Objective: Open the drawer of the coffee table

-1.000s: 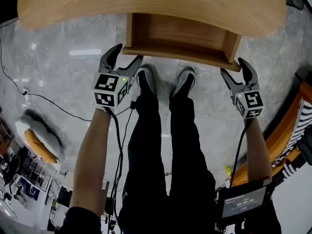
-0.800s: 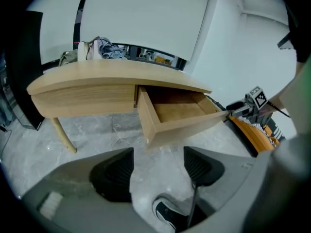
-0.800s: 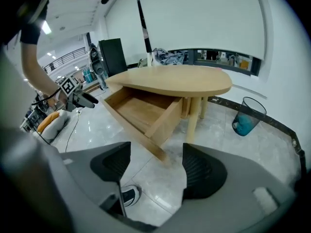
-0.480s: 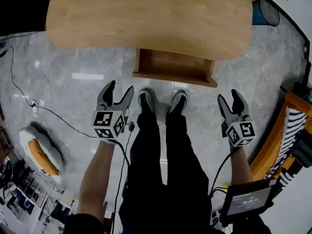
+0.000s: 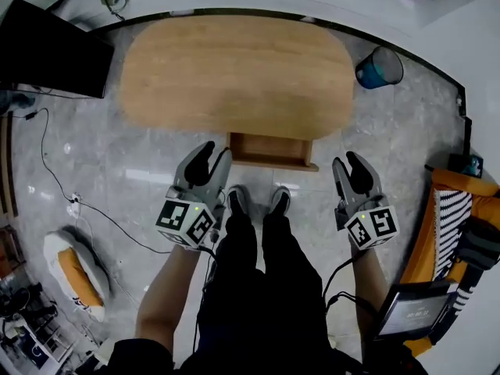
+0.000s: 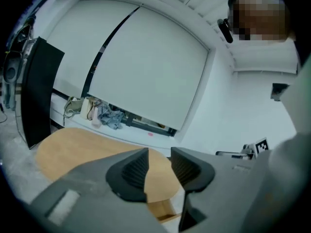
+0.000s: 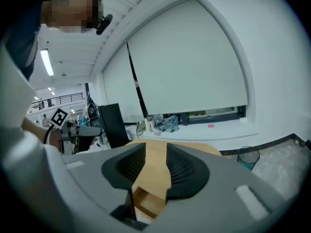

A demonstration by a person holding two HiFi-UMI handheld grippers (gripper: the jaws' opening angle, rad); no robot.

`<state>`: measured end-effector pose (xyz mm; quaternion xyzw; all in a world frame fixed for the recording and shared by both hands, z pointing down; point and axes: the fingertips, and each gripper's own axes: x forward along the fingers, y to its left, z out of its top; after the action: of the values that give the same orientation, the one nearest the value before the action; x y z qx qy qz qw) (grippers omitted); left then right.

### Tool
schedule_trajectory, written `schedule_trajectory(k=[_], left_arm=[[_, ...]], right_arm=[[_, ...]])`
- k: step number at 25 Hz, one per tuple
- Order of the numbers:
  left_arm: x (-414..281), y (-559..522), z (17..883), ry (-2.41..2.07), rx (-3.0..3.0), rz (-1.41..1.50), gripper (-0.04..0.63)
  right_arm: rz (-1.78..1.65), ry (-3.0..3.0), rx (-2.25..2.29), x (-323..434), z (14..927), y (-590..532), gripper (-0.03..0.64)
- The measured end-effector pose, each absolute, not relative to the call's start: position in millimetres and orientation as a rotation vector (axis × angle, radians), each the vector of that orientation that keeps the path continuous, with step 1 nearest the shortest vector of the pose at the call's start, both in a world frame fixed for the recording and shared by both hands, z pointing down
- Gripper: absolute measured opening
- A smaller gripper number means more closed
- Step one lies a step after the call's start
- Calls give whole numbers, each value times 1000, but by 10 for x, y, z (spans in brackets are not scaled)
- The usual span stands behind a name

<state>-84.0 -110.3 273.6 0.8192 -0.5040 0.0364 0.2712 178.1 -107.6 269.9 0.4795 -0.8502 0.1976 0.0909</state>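
Wooden coffee table on grey marble floor.

Oval wooden coffee table on grey stone floor; drawer pulled out at near edge. Left gripper and right gripper either side of drawer, clear of it; jaws just been closing, part apart, nothing between. Shoes just below drawer. Blue bin beyond table's right end.
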Motion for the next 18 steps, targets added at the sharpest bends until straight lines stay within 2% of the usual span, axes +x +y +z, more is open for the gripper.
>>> schedule_trajectory(k=[2,6,10,12,15,18], left_arm=[[-806,-1120,2354,-1362,2213,70,108],[-739,-1266,1680,-1392,2260,26,98],[-709,-1279,1141,-1408,2339,3,53],[-695,-1302,912,-1446,2377,45,10],[-670,-1356,597,-1501,2425,76,2],[-622,-1329,296,-1511,2490,70,2]], right_arm=[[555,-2557,1458,1726,2266,-1185,121],[424,-2630,1410,1421,1551,-1388,81],[343,-2706,1370,1062,1031,-1347,60],[325,-2721,1385,997,815,-1330,45],[268,-2733,1417,966,514,-1329,4],[210,-2755,1453,941,199,-1312,3]])
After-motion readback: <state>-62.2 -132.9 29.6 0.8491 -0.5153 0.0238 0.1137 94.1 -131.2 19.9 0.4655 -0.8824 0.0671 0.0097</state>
